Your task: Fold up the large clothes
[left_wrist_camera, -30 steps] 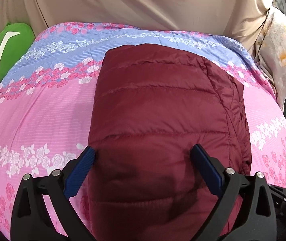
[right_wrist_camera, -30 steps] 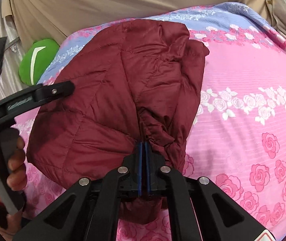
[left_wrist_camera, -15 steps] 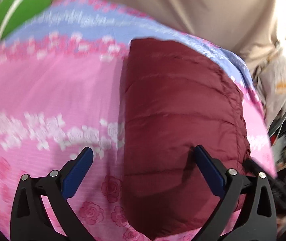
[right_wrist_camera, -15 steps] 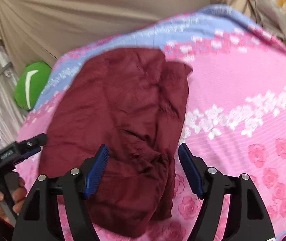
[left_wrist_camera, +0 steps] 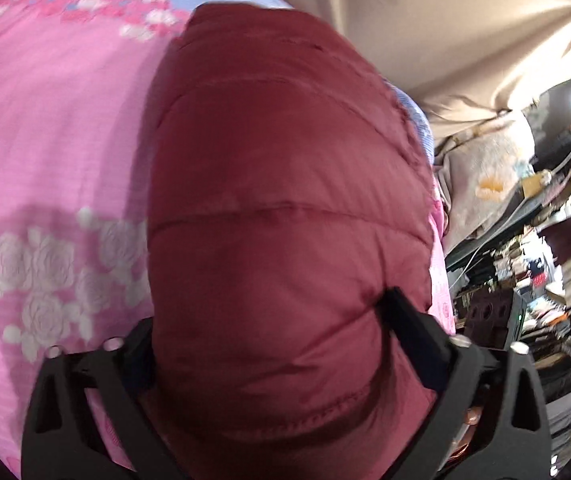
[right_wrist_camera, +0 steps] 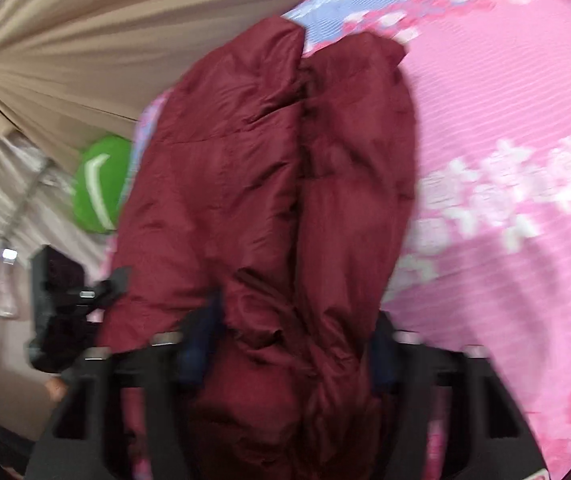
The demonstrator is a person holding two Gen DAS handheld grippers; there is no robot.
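A folded dark red quilted jacket (left_wrist_camera: 285, 208) lies on the pink floral bedspread (left_wrist_camera: 53, 128). My left gripper (left_wrist_camera: 273, 332) is open, its jaws spread wide around the jacket's near end, which bulges between them and hides the left fingertip. In the right wrist view the jacket (right_wrist_camera: 285, 200) shows as two long folds side by side. My right gripper (right_wrist_camera: 289, 348) is open too, its blue pads either side of the bundle's near end. The left gripper's black body (right_wrist_camera: 61, 312) shows at the left of that view.
A beige curtain (left_wrist_camera: 425, 20) hangs behind the bed. A green cushion (right_wrist_camera: 101, 184) lies at the bed's far left. A floral cloth (left_wrist_camera: 485, 184) and cluttered shelves (left_wrist_camera: 525, 288) stand off the bed's right edge.
My right gripper let go of the jacket's edge and opened. Both grippers then pushed forward so the bundle sits between their open jaws. Both views have swung and are blurred.
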